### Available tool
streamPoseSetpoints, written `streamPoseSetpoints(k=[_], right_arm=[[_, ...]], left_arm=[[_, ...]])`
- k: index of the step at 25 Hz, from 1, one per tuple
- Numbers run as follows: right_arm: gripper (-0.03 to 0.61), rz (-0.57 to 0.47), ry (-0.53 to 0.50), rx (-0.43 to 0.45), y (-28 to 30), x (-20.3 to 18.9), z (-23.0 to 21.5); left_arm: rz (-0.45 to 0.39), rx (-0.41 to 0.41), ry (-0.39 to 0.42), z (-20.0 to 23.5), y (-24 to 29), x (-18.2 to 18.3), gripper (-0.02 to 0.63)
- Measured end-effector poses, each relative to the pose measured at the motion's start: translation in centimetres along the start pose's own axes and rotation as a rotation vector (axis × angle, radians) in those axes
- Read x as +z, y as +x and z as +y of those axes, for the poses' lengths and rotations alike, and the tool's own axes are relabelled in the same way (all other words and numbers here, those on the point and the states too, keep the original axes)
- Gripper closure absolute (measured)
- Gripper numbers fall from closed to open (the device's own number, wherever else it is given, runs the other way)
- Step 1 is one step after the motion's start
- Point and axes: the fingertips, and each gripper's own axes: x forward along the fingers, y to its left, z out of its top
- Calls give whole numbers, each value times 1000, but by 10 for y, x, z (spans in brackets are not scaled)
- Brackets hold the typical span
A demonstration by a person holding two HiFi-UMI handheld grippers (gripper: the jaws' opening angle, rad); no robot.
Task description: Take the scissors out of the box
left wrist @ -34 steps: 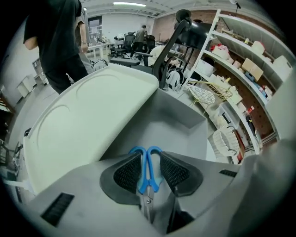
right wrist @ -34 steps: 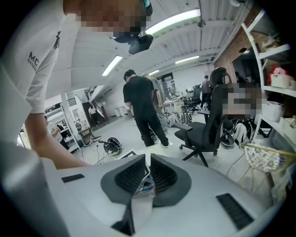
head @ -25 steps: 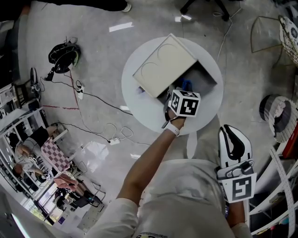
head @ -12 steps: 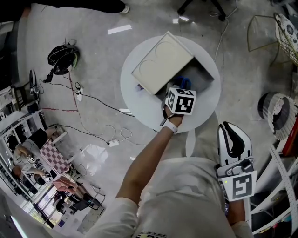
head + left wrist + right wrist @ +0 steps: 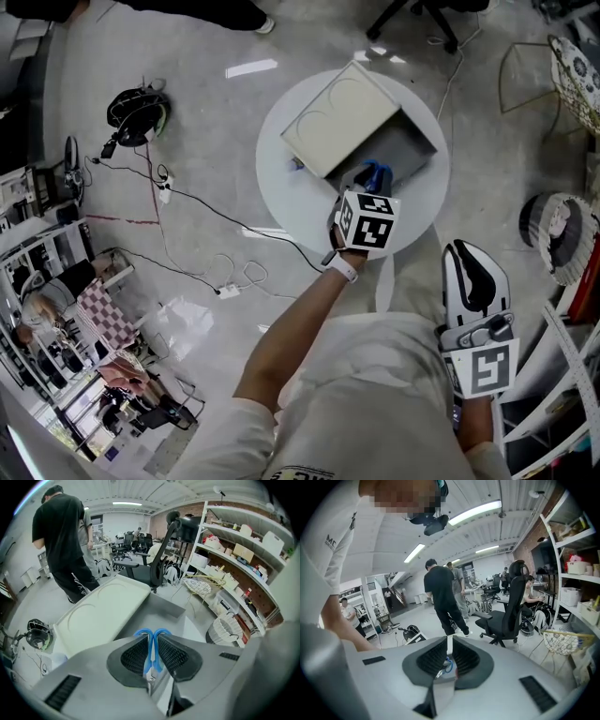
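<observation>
The scissors are clamped in your left gripper, over the open grey half of the box near its front edge. The jaws have just been closing, and they now pinch the blue handles. The finger loops stick out past the tips and the metal blades point back towards the gripper's body. From the head view I cannot tell whether the blades are clear of the box wall.

The step in hand looks like the lift-out. Raise the scissors straight up until all of them are above the rim, then carry them sideways. The handles are smooth plastic held on a narrow part, so they may swivel. Hold the squeeze firm and move without jerks.

The pale lid lies half across the box on its far side, so avoid swinging that way. The bare front of the round table looks like the safest place to set down.

Your right gripper hangs by your side, jaws together with nothing between them, and this step does not seem to need it.
</observation>
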Motion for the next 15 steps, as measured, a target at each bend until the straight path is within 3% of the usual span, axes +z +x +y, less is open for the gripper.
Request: streamPoseSetpoints(k=[15], right_arm=[[505,-91,-82,-50,-47,17,43]], left_arm=[[-274,-43,8,-17,-124,32,545]])
